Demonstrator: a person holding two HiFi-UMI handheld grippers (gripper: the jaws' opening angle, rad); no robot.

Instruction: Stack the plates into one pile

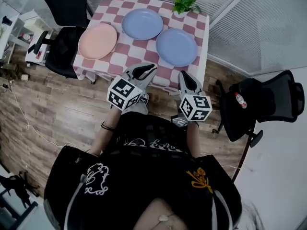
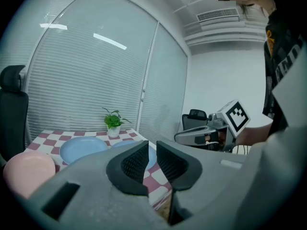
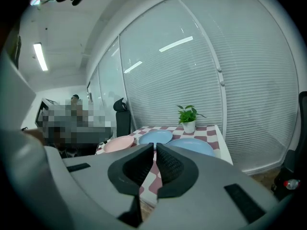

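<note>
Since no plate rests on another, the stacking has not begun. Three plates lie singly on the checked surface [image 1: 132, 49]: a pink plate [image 1: 97, 40] at the left, a far blue plate [image 1: 142, 23] toward the back, and a near blue plate [image 1: 176, 47] at the right. The two blue ones sit just beside each other; whether their rims touch I cannot tell. A plant [image 1: 184, 3] stands at the back corner, apart from them.

The left tool [image 1: 149, 70] and right tool [image 1: 184, 75] hang side by side at the surface's near edge, in front of the person, pointing toward the plates. Each has its jaws pressed together with nothing between them, as each tool's own view shows.

So all the work is left. The jaws must spread, one plate must be taken by its rim and set on a second, and then the third added. The near blue plate lies closest to the right tool and the pink one nearer the left, so either looks a fair first pick.
</note>
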